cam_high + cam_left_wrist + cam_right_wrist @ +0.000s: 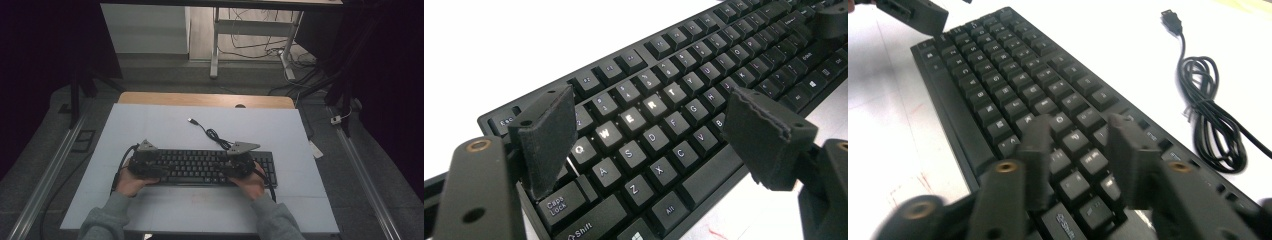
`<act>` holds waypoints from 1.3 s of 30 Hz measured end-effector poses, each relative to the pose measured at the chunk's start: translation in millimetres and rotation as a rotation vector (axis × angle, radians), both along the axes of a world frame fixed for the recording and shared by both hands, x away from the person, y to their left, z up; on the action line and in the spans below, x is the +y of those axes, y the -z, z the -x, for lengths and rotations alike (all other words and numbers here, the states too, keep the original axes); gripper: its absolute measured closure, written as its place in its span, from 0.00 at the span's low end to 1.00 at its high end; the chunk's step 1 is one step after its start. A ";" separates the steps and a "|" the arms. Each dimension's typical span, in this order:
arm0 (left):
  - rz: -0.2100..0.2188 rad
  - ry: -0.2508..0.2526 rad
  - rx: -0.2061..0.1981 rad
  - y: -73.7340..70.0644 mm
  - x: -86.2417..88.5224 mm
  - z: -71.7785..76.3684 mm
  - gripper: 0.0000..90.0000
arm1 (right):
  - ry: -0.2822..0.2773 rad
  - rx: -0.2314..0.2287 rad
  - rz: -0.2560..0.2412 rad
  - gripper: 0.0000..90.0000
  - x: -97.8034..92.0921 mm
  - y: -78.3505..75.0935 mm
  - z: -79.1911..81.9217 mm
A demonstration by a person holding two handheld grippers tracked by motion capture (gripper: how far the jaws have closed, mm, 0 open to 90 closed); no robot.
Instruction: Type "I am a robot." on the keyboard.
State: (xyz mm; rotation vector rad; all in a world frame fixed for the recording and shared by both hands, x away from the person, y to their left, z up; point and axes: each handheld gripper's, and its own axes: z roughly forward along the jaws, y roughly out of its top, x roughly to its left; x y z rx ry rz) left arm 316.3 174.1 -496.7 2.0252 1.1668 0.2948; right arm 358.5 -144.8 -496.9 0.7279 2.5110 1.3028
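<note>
The black keyboard (210, 167) lies flat near the front edge of the white table (165, 127), its coiled cable (216, 136) trailing toward the far edge, unplugged; the left gripper (649, 132) hovers over the keyboard's left end with jaws spread wide, one pad by Caps Lock and the other past the B key, seemingly poised for pressing keys; the right gripper (1078, 160) hangs over the right-hand keys, jaws parted by a narrow gap, holding nothing.
</note>
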 end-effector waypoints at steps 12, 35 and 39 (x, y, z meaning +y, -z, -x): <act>0.002 -0.009 0.012 0.2 -0.6 -0.8 0.19 | -0.042 0.029 0.020 0.99 22.0 4.3 -8.4; 0.004 0.018 0.032 1.5 -2.3 -0.9 0.18 | -0.026 0.044 0.072 0.99 42.9 17.5 -19.6; 0.000 0.022 0.032 1.7 -2.7 -0.9 0.18 | -0.024 0.045 0.075 0.99 43.5 19.3 -21.5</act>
